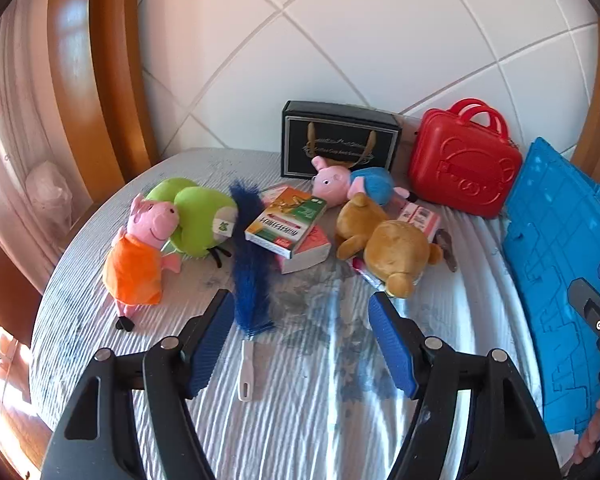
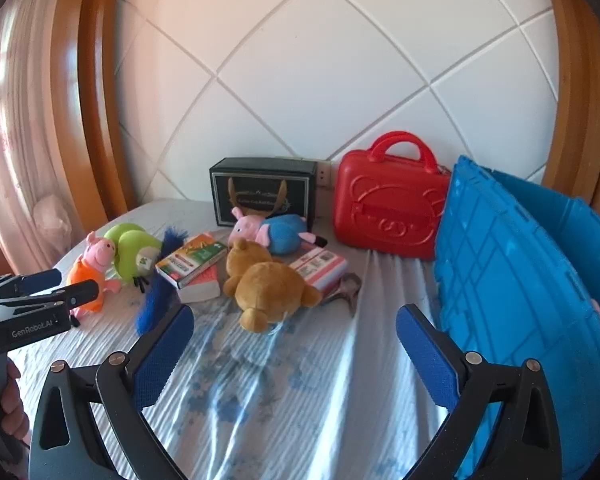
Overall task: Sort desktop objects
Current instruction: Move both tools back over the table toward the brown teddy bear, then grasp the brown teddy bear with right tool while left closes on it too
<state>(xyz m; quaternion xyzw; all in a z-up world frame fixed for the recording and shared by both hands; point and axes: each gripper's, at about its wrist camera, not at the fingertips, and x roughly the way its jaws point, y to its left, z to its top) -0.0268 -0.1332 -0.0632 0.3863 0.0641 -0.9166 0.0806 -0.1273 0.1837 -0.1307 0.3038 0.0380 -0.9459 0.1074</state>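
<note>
Left wrist view: the left tongs (image 1: 302,308) stand wide apart and hold nothing; only striped cloth lies between the pads. Nearest to them lies the blue duster (image 1: 252,264), just beside the left pad. Its long axis runs away from the camera, white handle (image 1: 246,372) toward the tongs, plume toward the books (image 1: 290,224). A grasp on the handle probably needs a short shift to the left and a roll so the pads straddle the handle.

Right wrist view: the right tongs (image 2: 296,332) are likewise wide apart and empty. The brown bear (image 2: 268,288) lies just ahead, slightly left of their centre line, and is the nearest item for this hand. The blue crate (image 2: 520,300) stands tilted just beside the right pad and is the likely drop point.

Farther back lie the orange-dressed pig (image 1: 136,252), the green plush (image 1: 198,216) and the blue-dressed pig (image 1: 352,182), the last touching the bear. The black box (image 1: 340,140) and red case (image 1: 464,164) stand at the wall.
</note>
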